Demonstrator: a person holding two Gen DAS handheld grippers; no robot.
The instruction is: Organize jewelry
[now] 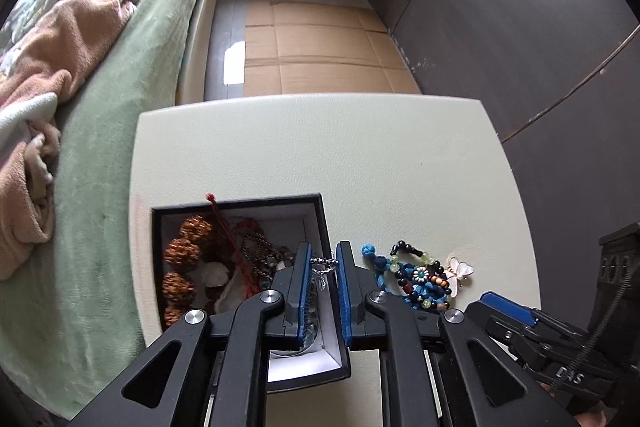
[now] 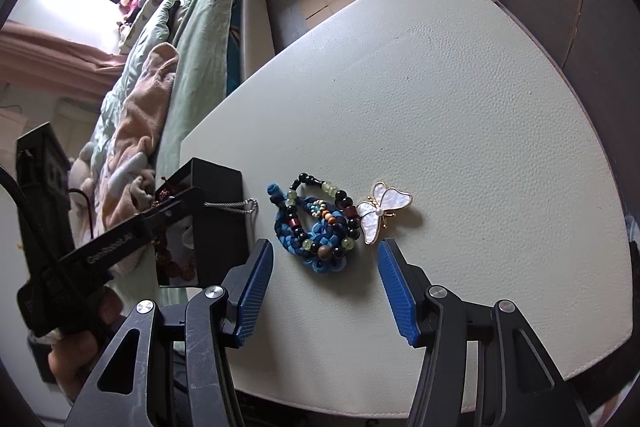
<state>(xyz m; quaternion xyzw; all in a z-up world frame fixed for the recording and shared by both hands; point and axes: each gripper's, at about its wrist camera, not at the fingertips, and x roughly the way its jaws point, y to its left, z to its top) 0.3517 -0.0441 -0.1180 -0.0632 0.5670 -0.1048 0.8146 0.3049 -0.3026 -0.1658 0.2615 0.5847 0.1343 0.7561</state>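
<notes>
Left gripper (image 1: 324, 267) fingers pinch the silver metal chain (image 2: 232, 207) over the black square box (image 1: 240, 203) rim, long axis 3–9 o'clock. Right gripper (image 2: 326, 255) fingers half-wide, blue braided bead bracelet (image 2: 316, 227) at 12 o'clock on worktop (image 2: 460, 107).

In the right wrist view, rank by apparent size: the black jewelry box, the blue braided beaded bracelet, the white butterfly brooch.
1. Black open jewelry box, though partly hidden by the left gripper.
2. Blue braided beaded bracelet.
3. White shell butterfly brooch with gold edging.
</notes>
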